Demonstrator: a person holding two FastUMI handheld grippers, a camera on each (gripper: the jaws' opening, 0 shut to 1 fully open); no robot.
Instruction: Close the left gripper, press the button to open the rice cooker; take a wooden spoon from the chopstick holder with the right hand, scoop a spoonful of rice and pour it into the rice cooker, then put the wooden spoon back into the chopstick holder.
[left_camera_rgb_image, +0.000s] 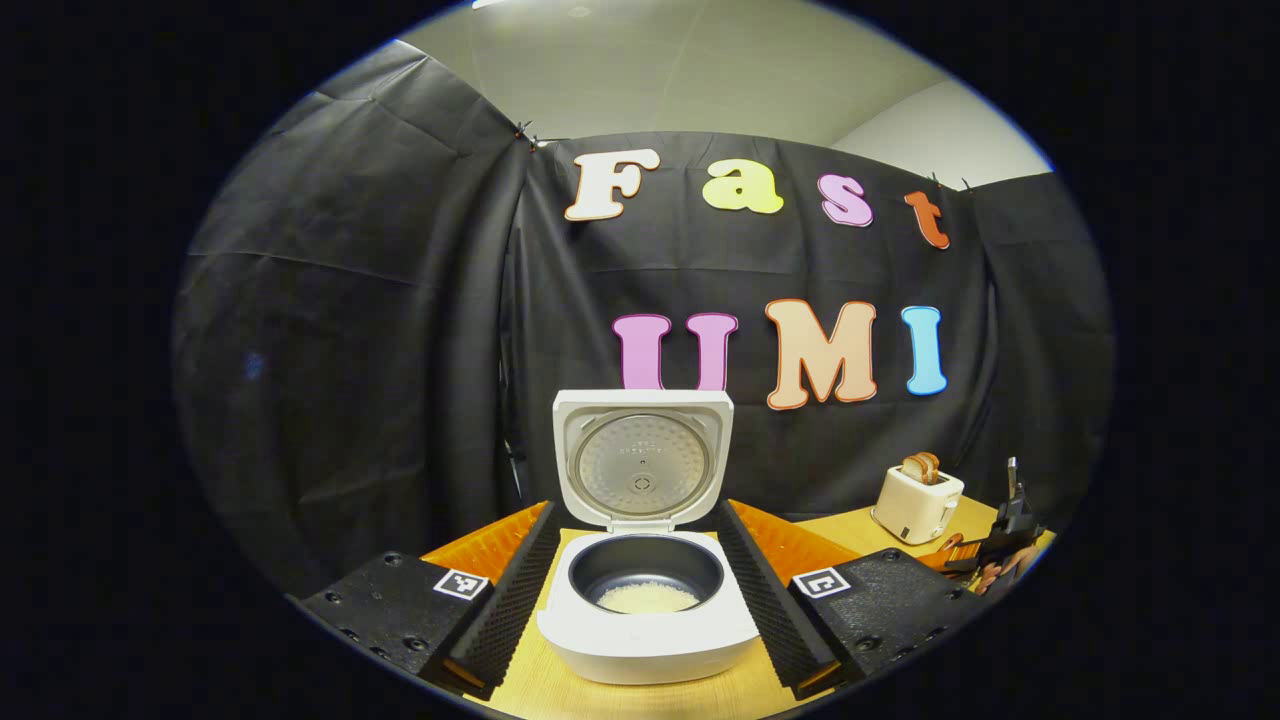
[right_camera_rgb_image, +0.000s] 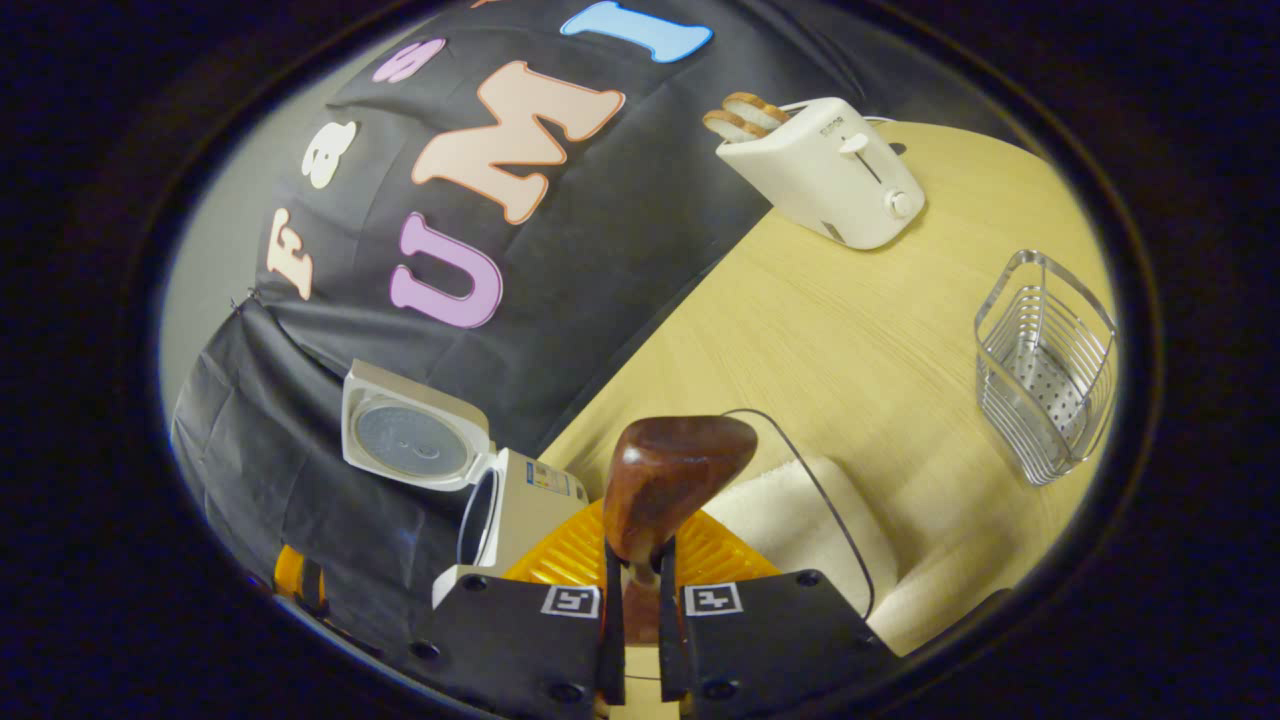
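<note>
the wooden surface (right_camera_rgb_image: 830, 330) carries everything here. largest on it is the white rice cooker (left_camera_rgb_image: 648, 625), its lid (left_camera_rgb_image: 642, 460) standing upright and open at the back, with a thin layer of rice (left_camera_rgb_image: 647, 598) on the bottom of the dark inner pot (left_camera_rgb_image: 645, 570). in the left gripper view the left gripper (left_camera_rgb_image: 645, 600) is spread wide, one finger on each side of the cooker and neither touching it, holding nothing. in the right gripper view a clear container of white rice (right_camera_rgb_image: 800, 525) sits just ahead of the right gripper (right_camera_rgb_image: 640, 600), with the cooker off to the left of it. a white toaster (right_camera_rgb_image: 825, 170) with two slices of bread (right_camera_rgb_image: 740, 115) in its slots stands near the cloth wall, well apart from the cooker. the wire chopstick holder (right_camera_rgb_image: 1045, 365) stands at the right of that view, apart from the toaster. the right gripper is clamped on the handle of the wooden spoon (right_camera_rgb_image: 670, 480), both fingers pressing it, the dark bowl of the spoon raised just over the edge of the rice container. whether the spoon carries any rice cannot be told.
</note>
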